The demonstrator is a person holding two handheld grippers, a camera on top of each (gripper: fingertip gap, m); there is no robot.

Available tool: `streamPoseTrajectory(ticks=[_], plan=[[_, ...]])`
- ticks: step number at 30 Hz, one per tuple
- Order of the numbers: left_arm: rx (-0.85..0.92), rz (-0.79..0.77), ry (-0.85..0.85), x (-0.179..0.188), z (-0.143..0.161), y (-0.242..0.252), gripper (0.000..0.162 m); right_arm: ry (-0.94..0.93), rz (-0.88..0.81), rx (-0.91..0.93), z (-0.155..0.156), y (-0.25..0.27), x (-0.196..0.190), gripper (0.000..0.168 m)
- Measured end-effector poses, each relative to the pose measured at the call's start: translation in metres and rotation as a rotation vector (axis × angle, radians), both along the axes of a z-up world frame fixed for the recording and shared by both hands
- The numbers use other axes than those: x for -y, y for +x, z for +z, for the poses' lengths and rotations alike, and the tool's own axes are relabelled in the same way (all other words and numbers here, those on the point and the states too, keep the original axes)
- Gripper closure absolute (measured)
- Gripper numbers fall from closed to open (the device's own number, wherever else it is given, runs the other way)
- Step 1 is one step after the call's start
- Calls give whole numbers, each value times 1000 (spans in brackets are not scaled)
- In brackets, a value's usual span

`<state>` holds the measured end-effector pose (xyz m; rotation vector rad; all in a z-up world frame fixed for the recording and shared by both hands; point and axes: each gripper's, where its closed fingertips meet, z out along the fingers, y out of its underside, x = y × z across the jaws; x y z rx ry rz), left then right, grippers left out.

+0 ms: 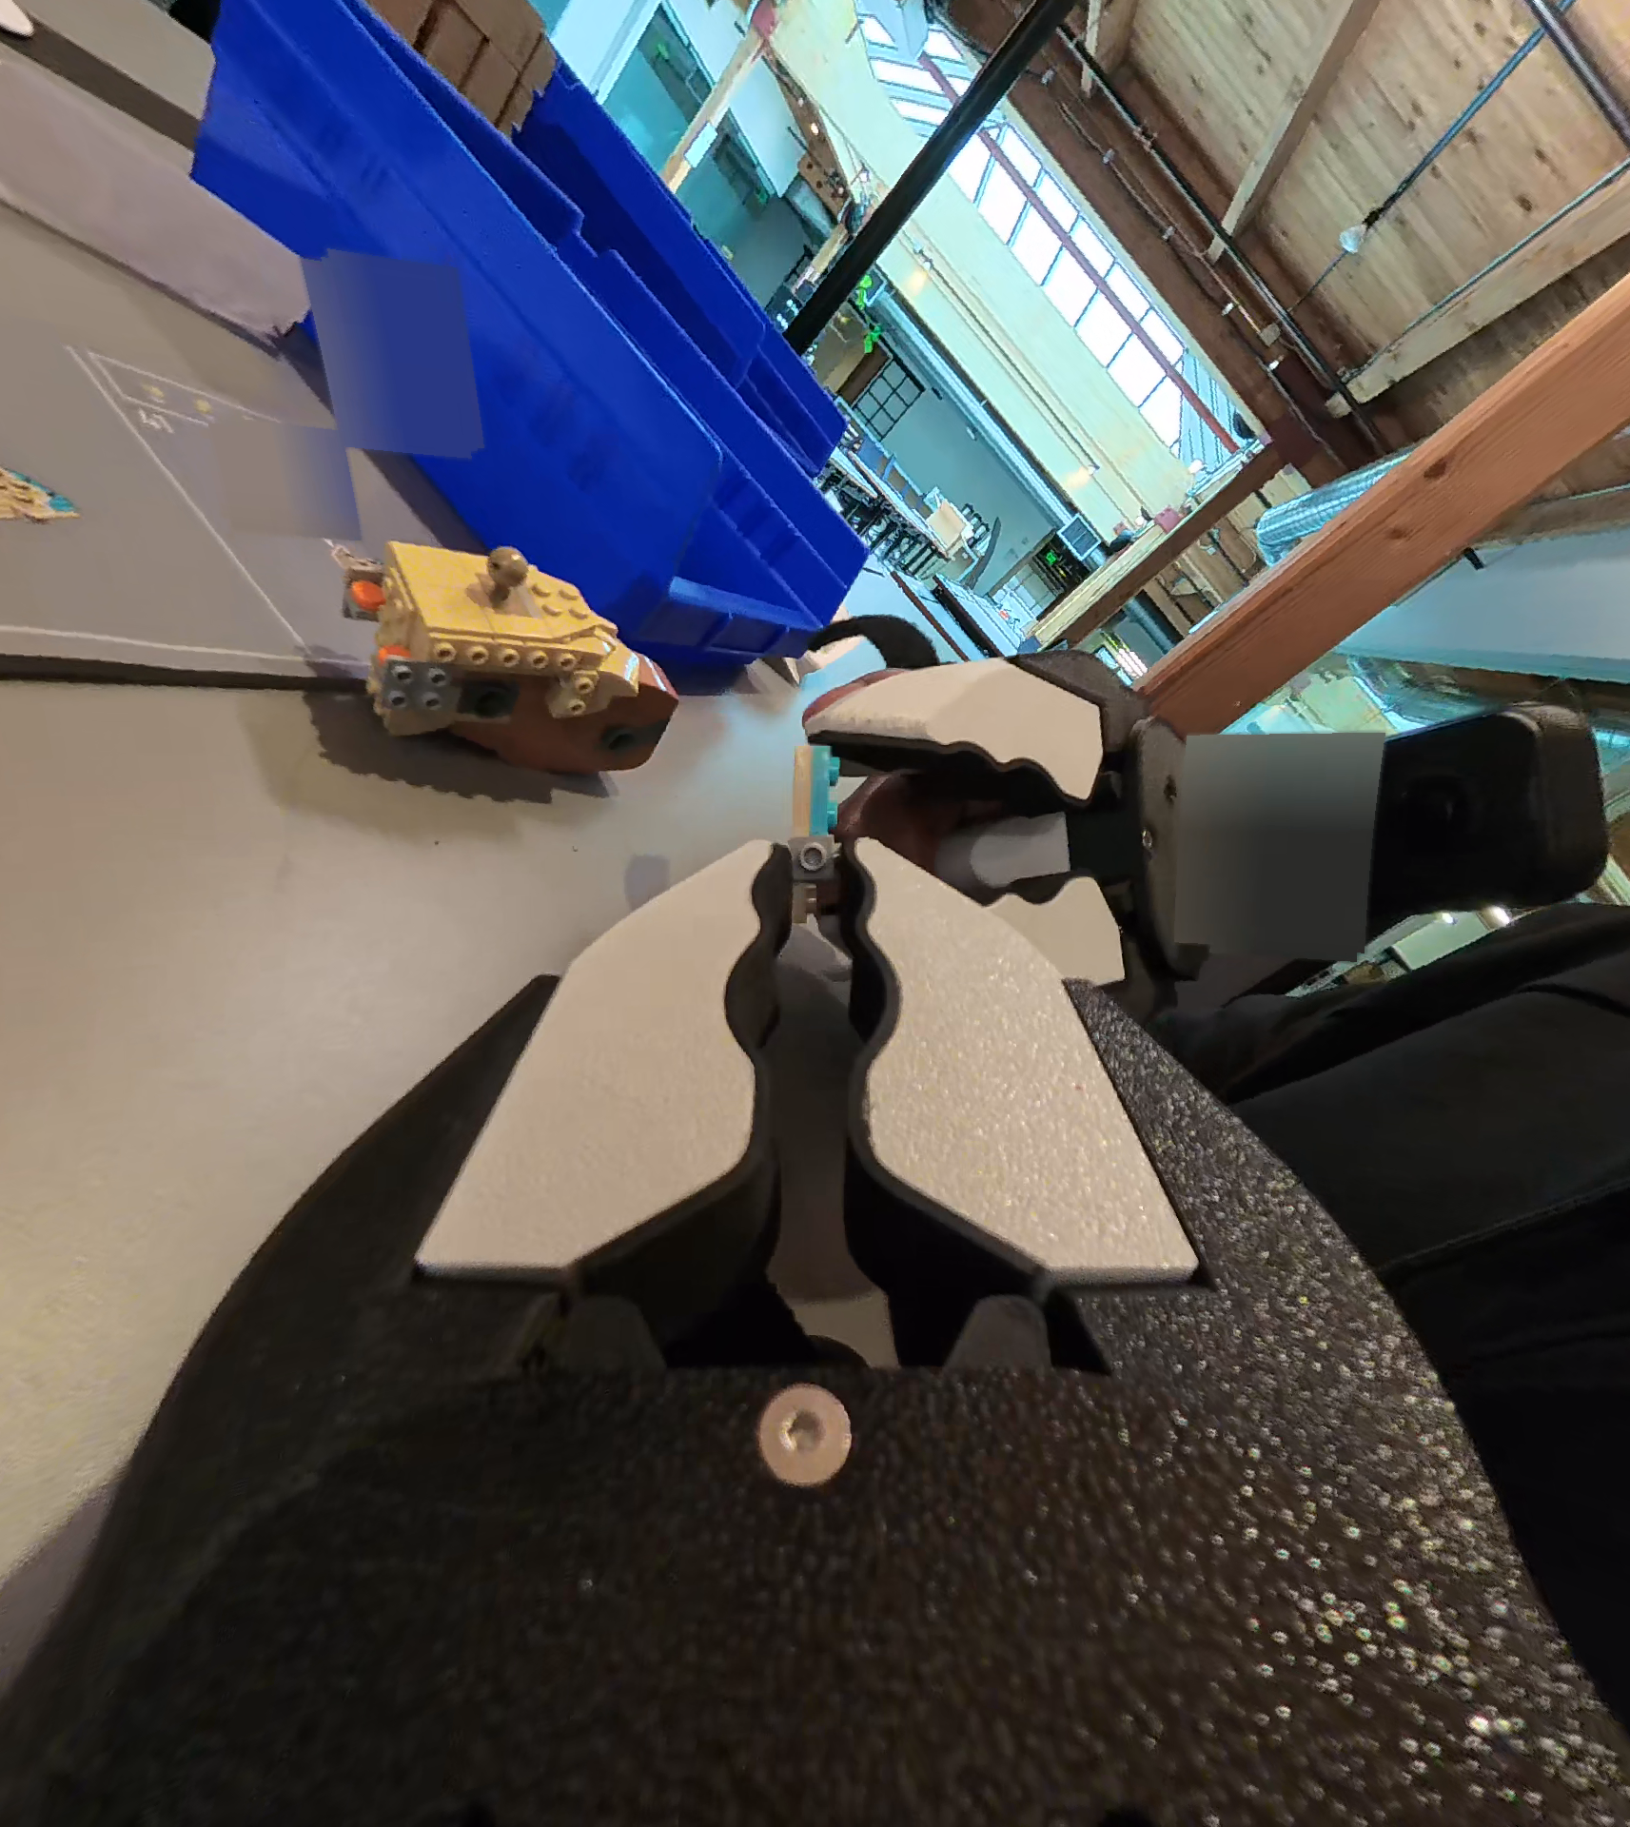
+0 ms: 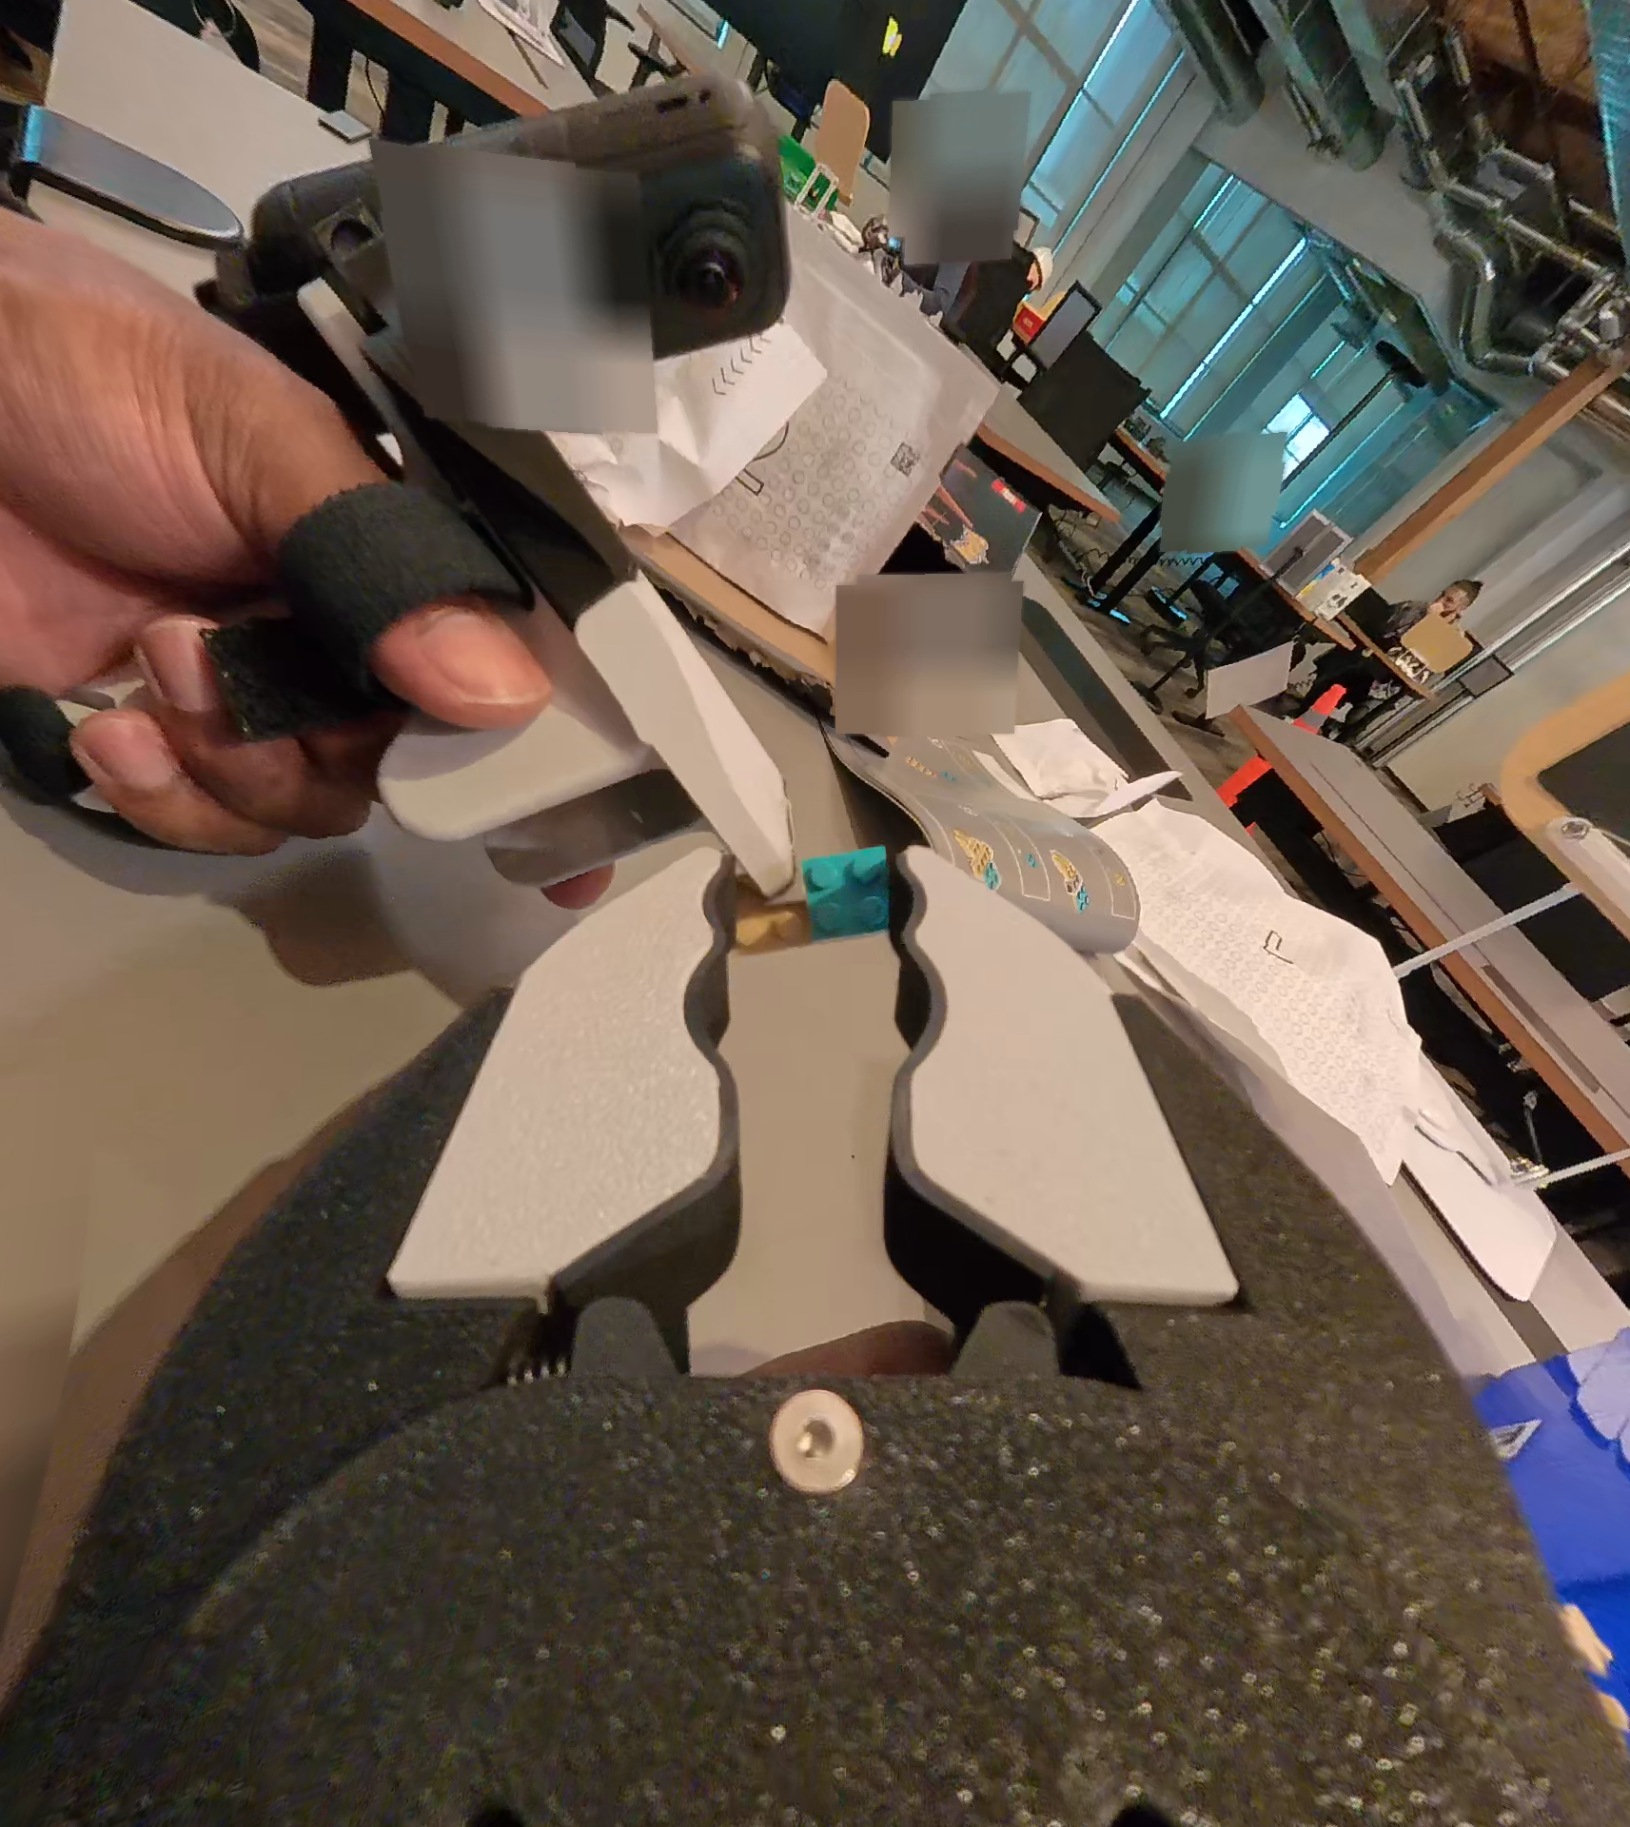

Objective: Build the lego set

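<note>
Grey table point(image 1: 148, 939): tan model point(image 1: 504, 652) seen upper left. Grey brick point(image 1: 812, 862) is pinched by left gripper point(image 1: 812, 870); teal brick point(image 2: 848, 892), partly hidden, is clamped by right gripper point(image 2: 811, 905).

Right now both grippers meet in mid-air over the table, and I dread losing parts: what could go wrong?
The left gripper pinches the small grey piece only at its tips; a slip would likely drop it onto the table.

The right gripper holds the teal and tan bricks at its tips too, so pressing may twist them loose.

The tan and brown model lies close by; a swing could knock it.
</note>
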<state>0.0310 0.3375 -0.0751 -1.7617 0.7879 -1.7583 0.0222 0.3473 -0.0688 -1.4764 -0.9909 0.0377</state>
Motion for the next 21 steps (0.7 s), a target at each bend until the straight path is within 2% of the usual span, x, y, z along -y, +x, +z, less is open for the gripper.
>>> streamPoseTrajectory(ticks=[3,12,17,21], plan=[[16,-1,13,1,3,-1,153,6,10,4,1,-3,2,131],[71,-10,43,3,12,0,154,19,33,-66,11,-3,6,130],[109,-2,48,0,17,-2,154,-9,52,-193,23,4,10,131],[160,-25,67,3,24,-4,154,-176,64,-386,23,15,10,131]])
